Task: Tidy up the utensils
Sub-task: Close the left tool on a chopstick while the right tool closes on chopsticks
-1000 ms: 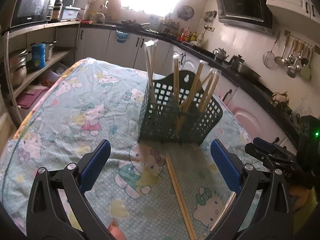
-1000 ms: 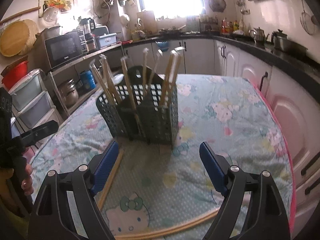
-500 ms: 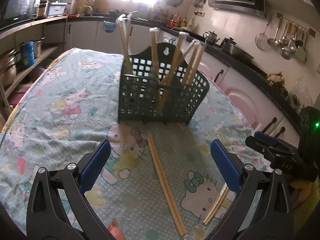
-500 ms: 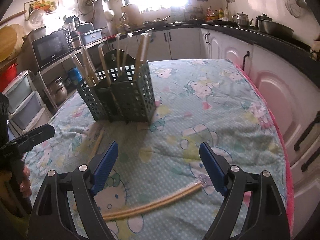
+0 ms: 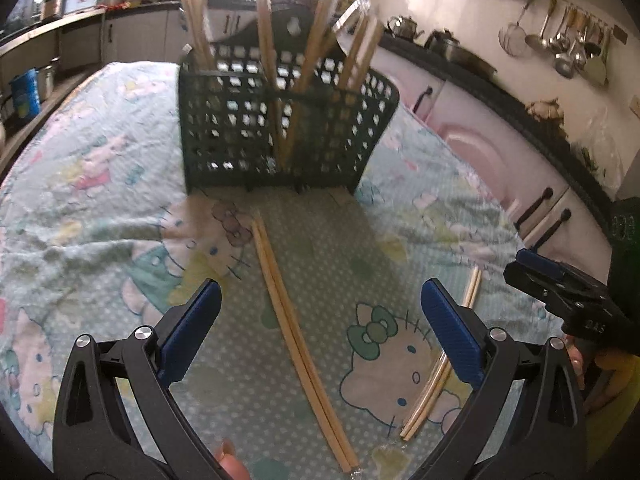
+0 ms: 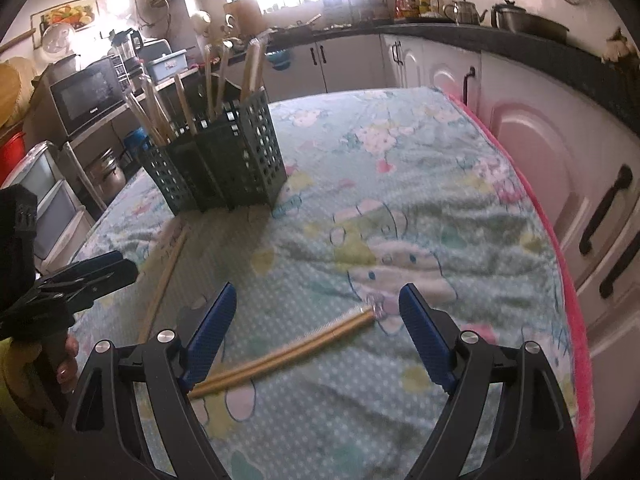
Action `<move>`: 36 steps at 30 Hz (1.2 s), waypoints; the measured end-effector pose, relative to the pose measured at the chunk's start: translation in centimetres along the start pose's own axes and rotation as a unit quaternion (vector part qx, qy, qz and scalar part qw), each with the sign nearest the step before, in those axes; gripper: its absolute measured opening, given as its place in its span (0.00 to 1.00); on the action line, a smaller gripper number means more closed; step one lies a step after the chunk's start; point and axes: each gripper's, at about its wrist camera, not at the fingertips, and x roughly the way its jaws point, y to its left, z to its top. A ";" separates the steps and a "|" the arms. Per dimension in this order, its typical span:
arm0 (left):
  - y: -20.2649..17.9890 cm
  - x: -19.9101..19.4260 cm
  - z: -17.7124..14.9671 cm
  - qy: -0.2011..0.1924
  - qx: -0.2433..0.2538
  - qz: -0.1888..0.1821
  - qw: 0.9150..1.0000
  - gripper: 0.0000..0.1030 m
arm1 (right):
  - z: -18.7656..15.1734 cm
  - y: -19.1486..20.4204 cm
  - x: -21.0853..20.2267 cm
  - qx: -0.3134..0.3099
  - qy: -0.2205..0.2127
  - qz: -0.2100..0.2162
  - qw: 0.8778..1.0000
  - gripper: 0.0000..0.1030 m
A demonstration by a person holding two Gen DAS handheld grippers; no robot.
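A dark green mesh utensil holder [image 5: 280,128] stands on the table with several wooden chopsticks upright in it; it also shows in the right wrist view [image 6: 224,160]. A pair of chopsticks [image 5: 296,336] lies on the cloth between the open fingers of my left gripper [image 5: 320,328]. A second wrapped pair [image 6: 288,356] lies between the open fingers of my right gripper [image 6: 318,336]; in the left wrist view this pair [image 5: 440,372] lies to the right. Both grippers are empty and above the cloth.
The table carries a light green cartoon-print cloth [image 5: 100,220] with a pink edge [image 6: 560,280] at the right. White cabinets [image 6: 540,140] stand close to that edge. Shelves with a microwave [image 6: 86,96] are at the left. My right gripper shows in the left wrist view [image 5: 568,292].
Both grippers have moved back and down toward the cloth. The chopstick pairs now lie fully between each gripper's fingers. Both grippers stayed open.
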 end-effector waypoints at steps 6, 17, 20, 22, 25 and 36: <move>-0.3 2.1 0.1 0.030 0.008 -0.001 1.000 0.89 | -1.4 -0.8 0.7 0.016 0.025 0.006 1.000 0.78; 2.3 4.4 2.1 0.058 -0.032 -0.018 0.998 0.77 | -1.5 -1.8 3.5 0.070 0.079 0.034 0.994 0.65; 2.7 5.1 2.3 0.061 -0.038 -0.015 0.997 0.73 | -1.4 -1.8 4.1 0.076 0.083 0.030 0.993 0.64; 2.7 5.4 2.5 0.062 -0.036 -0.013 0.997 0.73 | -1.0 -1.8 4.4 0.078 0.084 0.029 0.993 0.63; 2.7 5.9 3.0 0.064 -0.032 -0.008 0.997 0.71 | -0.4 -2.0 5.0 0.086 0.085 0.031 0.992 0.55; 2.9 7.5 4.2 0.064 -0.024 0.011 0.998 0.65 | 1.6 -2.2 7.3 0.084 0.096 0.027 0.991 0.27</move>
